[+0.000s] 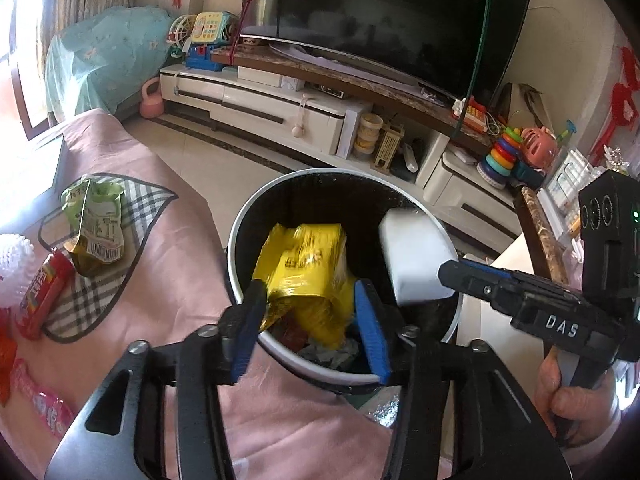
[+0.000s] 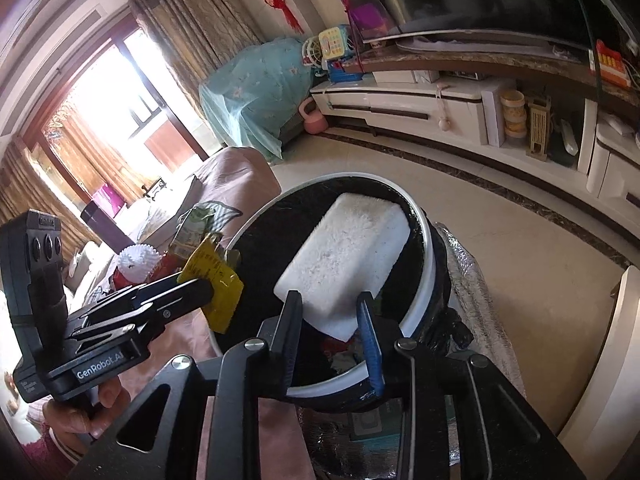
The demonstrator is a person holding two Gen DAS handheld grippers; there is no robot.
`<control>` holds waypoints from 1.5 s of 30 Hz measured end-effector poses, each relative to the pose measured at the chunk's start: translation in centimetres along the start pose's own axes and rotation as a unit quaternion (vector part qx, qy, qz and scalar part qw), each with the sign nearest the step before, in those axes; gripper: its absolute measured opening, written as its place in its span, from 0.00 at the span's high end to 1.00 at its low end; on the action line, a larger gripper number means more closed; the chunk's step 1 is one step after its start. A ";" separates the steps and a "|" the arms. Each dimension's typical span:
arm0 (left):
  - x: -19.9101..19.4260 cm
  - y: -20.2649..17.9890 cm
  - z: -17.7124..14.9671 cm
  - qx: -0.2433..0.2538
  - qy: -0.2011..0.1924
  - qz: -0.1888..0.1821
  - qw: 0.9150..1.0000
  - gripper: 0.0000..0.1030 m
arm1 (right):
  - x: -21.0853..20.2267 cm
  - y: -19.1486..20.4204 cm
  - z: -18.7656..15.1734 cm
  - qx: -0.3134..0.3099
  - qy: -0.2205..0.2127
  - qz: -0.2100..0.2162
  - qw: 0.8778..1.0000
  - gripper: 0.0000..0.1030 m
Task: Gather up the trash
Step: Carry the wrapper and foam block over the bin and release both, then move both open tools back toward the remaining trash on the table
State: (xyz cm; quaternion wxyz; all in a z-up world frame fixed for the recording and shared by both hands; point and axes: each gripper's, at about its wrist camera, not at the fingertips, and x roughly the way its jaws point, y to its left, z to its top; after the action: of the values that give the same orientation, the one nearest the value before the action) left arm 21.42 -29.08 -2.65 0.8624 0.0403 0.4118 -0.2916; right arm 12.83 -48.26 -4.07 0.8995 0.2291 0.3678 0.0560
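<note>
1. The drop step is in hand: a yellow wrapper (image 1: pixel 308 276) is clamped by the left gripper (image 1: pixel 310 320) and a white foam block (image 2: pixel 344 260) by the right gripper (image 2: pixel 330 334), both over the bin (image 1: pixel 240 240).
2. Next, both sets of fingers need releasing inside the rim.
3. Little room is left between the grippers; a green packet (image 1: pixel 96 228) and red pack (image 1: pixel 42 294) remain on the pink cover (image 1: pixel 180 280).

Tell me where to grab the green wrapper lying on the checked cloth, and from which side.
Take the green wrapper by its crumpled upper end, coming down from above. It lies flat on the checked cloth, so its lower edge gives little to pinch, and a red pack sits close by its lower left. The raised folds at the top look easiest for the fingers to close on.
</note>
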 end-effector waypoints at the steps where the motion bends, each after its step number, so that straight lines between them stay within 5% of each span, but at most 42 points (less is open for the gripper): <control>1: -0.2 0.2 -0.2 -0.003 -0.003 0.001 1.000 0.46 | -0.1 -0.1 0.0 0.004 0.000 0.002 1.000 0.63; 8: -2.4 1.9 -2.0 -0.027 -0.012 0.004 1.000 0.34 | -1.4 0.2 -0.6 0.015 -0.017 0.011 1.000 0.44; 12: -4.4 3.1 -4.0 -0.038 -0.021 0.018 0.999 0.29 | -2.2 1.8 -1.6 0.018 -0.034 0.022 0.999 0.17; 18: -8.2 7.3 -8.4 -0.081 -0.030 0.052 0.995 0.27 | -2.2 6.1 -3.6 0.000 -0.034 0.035 0.999 0.05; 35: -17.4 19.3 -17.1 -0.186 -0.058 0.159 0.968 0.27 | 2.4 19.4 -9.7 -0.121 -0.012 0.082 0.989 0.04; 45: -18.1 23.9 -17.4 -0.219 -0.065 0.161 0.960 0.27 | 5.8 25.0 -11.0 -0.220 0.027 0.095 0.971 0.11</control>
State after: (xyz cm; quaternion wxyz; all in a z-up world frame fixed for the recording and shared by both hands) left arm 13.38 4.57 -4.88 0.9105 -0.1027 0.3970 -0.0539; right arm 11.19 -20.40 -3.27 0.9082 0.0577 0.3471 0.2265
